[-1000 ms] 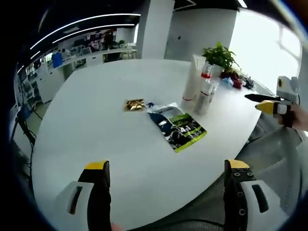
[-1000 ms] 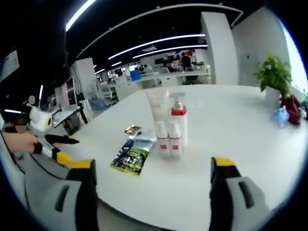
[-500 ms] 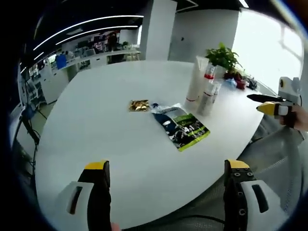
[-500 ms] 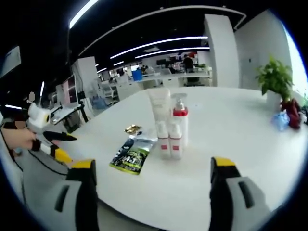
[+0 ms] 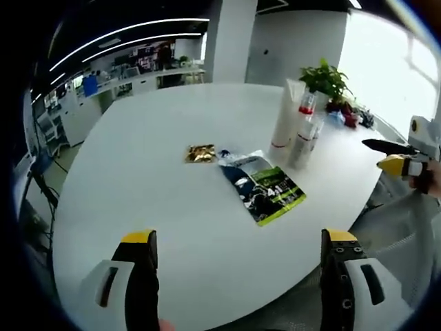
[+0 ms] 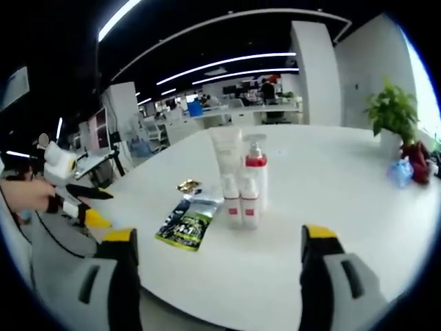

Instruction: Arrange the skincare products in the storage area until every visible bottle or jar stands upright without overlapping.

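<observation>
**Both claws wide and empty, products grouped upright on the white table**

Left gripper (image 5: 238, 238) held low at the near edge of the white table (image 5: 138, 165), jaws spread wide, nothing between them. Just ahead, lying flat: a green-and-black sachet (image 5: 263, 187), with a small gold packet (image 5: 200, 153) near its far end. Further on toward the right, standing upright and close together: a tall white tube (image 5: 283, 114), a pump bottle with a red collar (image 5: 306, 110) and a small clear bottle (image 5: 302, 141). Behind them, a potted plant (image 5: 325, 79) at the far rim.

Right gripper (image 6: 218, 238) likewise parted wide and empty, poised above the table's near edge. Straight ahead, the same cluster seen upright: tube at the back, pump bottle beside it, two small red-banded bottles (image 6: 240, 201) in front, touching or nearly so. Sachet and gold packet flat to the left of the cluster. Plant off to the far right, well apart.
</observation>
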